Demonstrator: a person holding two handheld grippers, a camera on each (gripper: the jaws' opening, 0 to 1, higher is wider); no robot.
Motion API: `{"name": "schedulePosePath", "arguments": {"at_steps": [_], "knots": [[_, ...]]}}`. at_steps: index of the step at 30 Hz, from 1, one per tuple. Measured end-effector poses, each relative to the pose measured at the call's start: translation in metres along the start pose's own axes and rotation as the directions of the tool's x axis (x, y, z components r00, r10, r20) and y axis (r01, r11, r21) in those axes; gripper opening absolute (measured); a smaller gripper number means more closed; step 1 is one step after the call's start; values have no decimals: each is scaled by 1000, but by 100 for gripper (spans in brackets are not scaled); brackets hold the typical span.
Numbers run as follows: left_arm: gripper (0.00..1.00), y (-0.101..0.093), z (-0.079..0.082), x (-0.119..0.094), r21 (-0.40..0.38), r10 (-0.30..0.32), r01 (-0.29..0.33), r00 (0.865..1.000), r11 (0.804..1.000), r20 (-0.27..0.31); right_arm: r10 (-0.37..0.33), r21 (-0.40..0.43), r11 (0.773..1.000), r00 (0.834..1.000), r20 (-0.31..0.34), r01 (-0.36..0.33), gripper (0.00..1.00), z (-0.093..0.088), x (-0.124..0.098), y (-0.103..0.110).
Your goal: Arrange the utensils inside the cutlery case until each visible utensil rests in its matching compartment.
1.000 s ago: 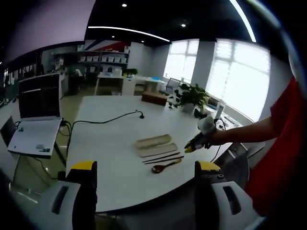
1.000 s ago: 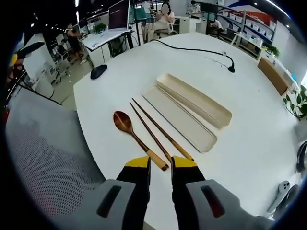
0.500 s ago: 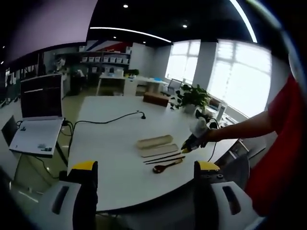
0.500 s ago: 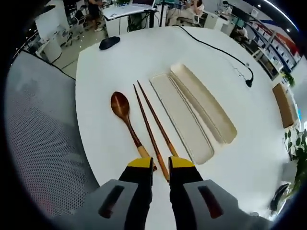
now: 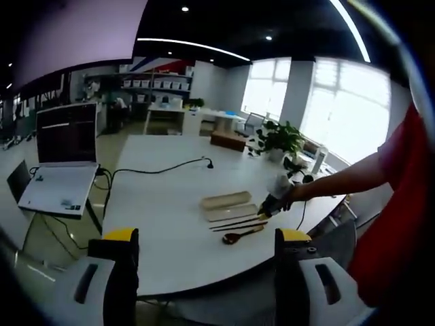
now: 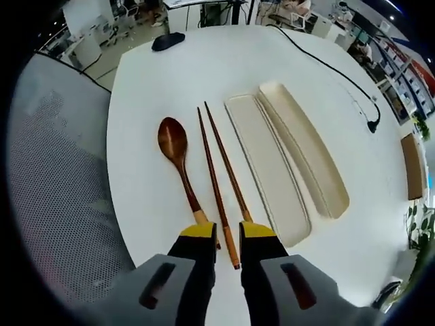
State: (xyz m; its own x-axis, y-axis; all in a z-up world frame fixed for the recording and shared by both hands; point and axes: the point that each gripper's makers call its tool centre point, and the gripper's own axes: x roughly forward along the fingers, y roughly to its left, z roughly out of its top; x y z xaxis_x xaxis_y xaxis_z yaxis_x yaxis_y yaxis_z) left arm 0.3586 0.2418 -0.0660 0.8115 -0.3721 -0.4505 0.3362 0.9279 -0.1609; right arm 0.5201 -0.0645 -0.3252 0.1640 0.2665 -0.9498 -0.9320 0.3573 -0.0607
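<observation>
Right gripper (image 6: 228, 234) is closing in, jaws slightly apart straddling the chopsticks (image 6: 221, 170) at frame centre beside the open cutlery case (image 6: 289, 166); left gripper (image 5: 204, 238) idling wide open; next, pinching.

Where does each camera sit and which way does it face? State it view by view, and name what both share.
Left gripper view: rides the left gripper, held back from the table, facing across it toward the windows; the person's arm and red sleeve reach in with the right gripper.
Right gripper view: rides the right gripper, looking down at the chopsticks, one end between its jaws.
Shared: spoon, chopsticks, cutlery case, table.
</observation>
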Motion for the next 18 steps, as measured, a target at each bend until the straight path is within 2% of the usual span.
{"name": "schedulePosePath", "arguments": {"at_steps": [7,18], "knots": [[84,-2,-3,-1,-9,8,-8,1000,1000,-7,30,34,999,999,-12,-30,9,1,10,2],[84,-1,-3,-1,-12,21,-21,1000,1000,-1,39,-57,997,998,-58,-42,9,4,18,5]]}}
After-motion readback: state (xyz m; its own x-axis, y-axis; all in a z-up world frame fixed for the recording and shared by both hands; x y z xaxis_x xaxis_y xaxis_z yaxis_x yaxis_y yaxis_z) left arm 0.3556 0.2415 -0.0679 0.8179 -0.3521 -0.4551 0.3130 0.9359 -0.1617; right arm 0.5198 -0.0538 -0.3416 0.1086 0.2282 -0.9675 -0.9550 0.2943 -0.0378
